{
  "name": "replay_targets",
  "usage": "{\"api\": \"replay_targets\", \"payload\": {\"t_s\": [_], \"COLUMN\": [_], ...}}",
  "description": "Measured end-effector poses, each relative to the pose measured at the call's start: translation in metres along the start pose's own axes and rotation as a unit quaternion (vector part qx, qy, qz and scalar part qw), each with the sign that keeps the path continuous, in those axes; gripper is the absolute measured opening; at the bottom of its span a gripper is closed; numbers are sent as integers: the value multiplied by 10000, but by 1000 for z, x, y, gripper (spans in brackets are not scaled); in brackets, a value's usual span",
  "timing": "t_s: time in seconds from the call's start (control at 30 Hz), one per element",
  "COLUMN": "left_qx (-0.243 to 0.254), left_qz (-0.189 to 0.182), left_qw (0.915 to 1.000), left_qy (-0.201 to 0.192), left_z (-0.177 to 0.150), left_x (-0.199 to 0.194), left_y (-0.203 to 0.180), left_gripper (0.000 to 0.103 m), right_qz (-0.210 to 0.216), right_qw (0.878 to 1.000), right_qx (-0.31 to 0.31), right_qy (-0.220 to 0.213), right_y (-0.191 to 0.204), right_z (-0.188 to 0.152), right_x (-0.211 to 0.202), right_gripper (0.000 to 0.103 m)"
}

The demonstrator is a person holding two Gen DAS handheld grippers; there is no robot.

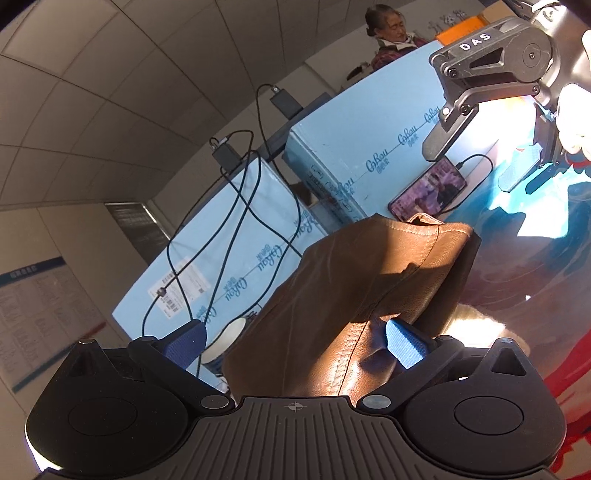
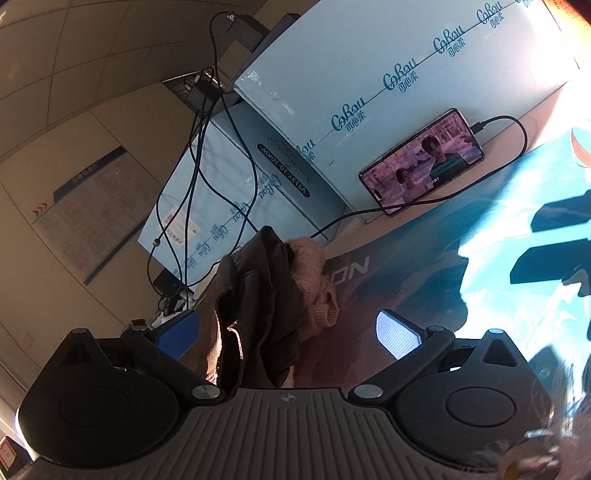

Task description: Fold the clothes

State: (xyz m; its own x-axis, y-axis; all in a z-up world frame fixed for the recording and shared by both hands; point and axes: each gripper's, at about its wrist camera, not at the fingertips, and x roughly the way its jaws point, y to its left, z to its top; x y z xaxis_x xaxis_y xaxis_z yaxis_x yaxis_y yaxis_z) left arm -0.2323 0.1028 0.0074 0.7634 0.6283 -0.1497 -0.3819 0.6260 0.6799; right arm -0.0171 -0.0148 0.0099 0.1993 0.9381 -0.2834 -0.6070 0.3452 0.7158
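A folded brown leather garment [image 1: 354, 295] lies on the printed table mat [image 1: 535, 266], right in front of my left gripper [image 1: 295, 343]. The left gripper is open, its blue pads on either side of the garment's near end without closing on it. In the right wrist view the same brown garment [image 2: 258, 306] lies with a pink knit piece [image 2: 314, 291] beside it, near the left pad. My right gripper [image 2: 288, 336] is open and empty; it also shows in the left wrist view [image 1: 480, 155], raised above the mat at the far right.
Light blue cartons [image 1: 354, 147] stand along the back of the table. A phone [image 2: 424, 162] playing a video leans against one, with a charging cable [image 2: 517, 147]. Black cables [image 1: 229, 221] hang over the cartons. A paper cup [image 1: 225, 347] sits at the left. A person [image 1: 391, 33] sits behind.
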Motion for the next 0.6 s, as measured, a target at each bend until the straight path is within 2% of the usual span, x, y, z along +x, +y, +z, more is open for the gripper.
{"api": "replay_targets", "payload": {"t_s": [0.1, 0.17, 0.23, 0.33, 0.47, 0.53, 0.6], "left_qx": [208, 176, -102, -562, -680, -1066, -1722], "left_qz": [-263, -225, -139, -291, 30, 80, -39], "left_qw": [9994, 9996, 9998, 9975, 9976, 9943, 9851], "left_qy": [-3, 33, -88, -304, -141, -40, 23], "left_z": [0, -1, 3, 10, 13, 7, 0], "left_x": [0, 6, 8, 9, 30, 38, 41], "left_y": [-8, -11, -7, 1, -7, 0, 15], "left_gripper": [103, 103, 103, 103, 103, 103, 103], "right_qz": [117, 173, 209, 272, 300, 272, 236], "right_qw": [9996, 9988, 9980, 9970, 9947, 9939, 9937], "right_qx": [229, 418, 551, 676, 911, 992, 1017], "right_qy": [113, 173, 222, 256, 361, 397, 420], "right_y": [3, 3, 3, 3, -1, -3, -4], "right_z": [-1, 0, -1, -4, -8, -9, -11], "right_x": [13, 20, 26, 33, 42, 45, 49], "right_gripper": [103, 103, 103, 103, 103, 103, 103]}}
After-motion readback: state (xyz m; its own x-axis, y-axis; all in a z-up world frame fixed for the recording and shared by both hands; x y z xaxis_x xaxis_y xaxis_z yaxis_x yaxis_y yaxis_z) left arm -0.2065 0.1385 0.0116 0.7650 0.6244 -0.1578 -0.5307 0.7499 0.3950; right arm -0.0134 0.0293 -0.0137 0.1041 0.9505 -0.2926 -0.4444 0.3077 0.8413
